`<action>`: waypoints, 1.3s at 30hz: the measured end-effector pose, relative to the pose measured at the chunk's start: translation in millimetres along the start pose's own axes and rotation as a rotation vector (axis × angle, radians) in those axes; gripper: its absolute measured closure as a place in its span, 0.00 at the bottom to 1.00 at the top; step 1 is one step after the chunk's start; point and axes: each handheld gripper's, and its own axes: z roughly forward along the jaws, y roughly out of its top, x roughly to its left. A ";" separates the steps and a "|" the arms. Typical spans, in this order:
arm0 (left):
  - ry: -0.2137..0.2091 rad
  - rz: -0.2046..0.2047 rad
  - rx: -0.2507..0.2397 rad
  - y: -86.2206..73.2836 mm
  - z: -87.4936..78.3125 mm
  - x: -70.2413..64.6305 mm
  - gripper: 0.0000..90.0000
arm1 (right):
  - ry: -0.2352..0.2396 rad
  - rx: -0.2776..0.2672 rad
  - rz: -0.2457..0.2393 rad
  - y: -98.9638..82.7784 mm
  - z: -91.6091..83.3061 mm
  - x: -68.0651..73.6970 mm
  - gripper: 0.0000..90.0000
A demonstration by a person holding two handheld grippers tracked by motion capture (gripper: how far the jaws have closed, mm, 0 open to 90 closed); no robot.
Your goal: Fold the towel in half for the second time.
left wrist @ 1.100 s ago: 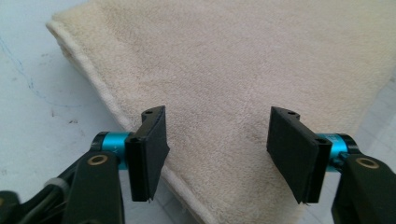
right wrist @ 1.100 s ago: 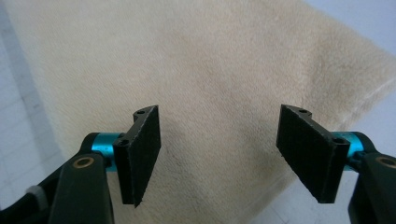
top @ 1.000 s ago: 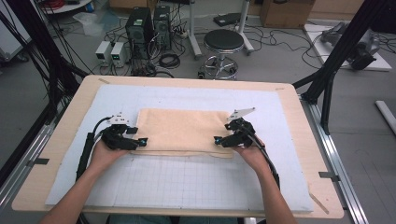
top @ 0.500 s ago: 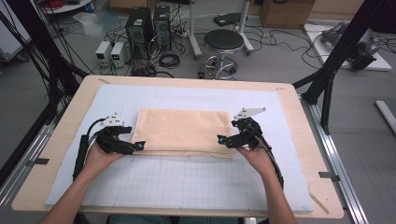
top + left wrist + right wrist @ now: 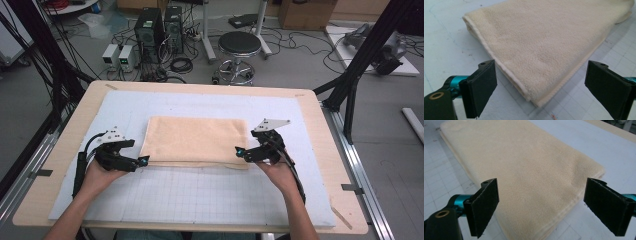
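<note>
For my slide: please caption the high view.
Two open tools flank a folded towel on the mat.

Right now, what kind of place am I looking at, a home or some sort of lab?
Most likely a lab or workshop set up for recording. A folded towel lies on a gridded mat inside a black frame, and computer towers and loose cables sit on the floor behind.

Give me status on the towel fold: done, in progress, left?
Done: the beige towel lies folded in stacked layers, flat on the white grid mat. In hand: nothing. The left hand-held gripper and right hand-held gripper have just been opening, and each now sits open off a near corner, nothing between the pads. Left: possibly another fold, since it's still a wide rectangle; otherwise just pulling back.
</note>
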 end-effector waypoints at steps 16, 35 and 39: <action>0.010 0.014 0.003 -13.1 -18.9 -10.4 0.10 | -0.022 -0.029 0.025 -31.3 -23.2 5.6 0.14; 0.017 0.006 -0.016 -32.1 -42.6 -20.6 0.07 | -0.046 -0.086 0.052 -60.8 -57.5 17.1 0.13; 0.022 0.002 -0.011 -36.1 -47.4 -21.5 0.07 | -0.057 -0.091 0.053 -64.8 -63.4 21.1 0.13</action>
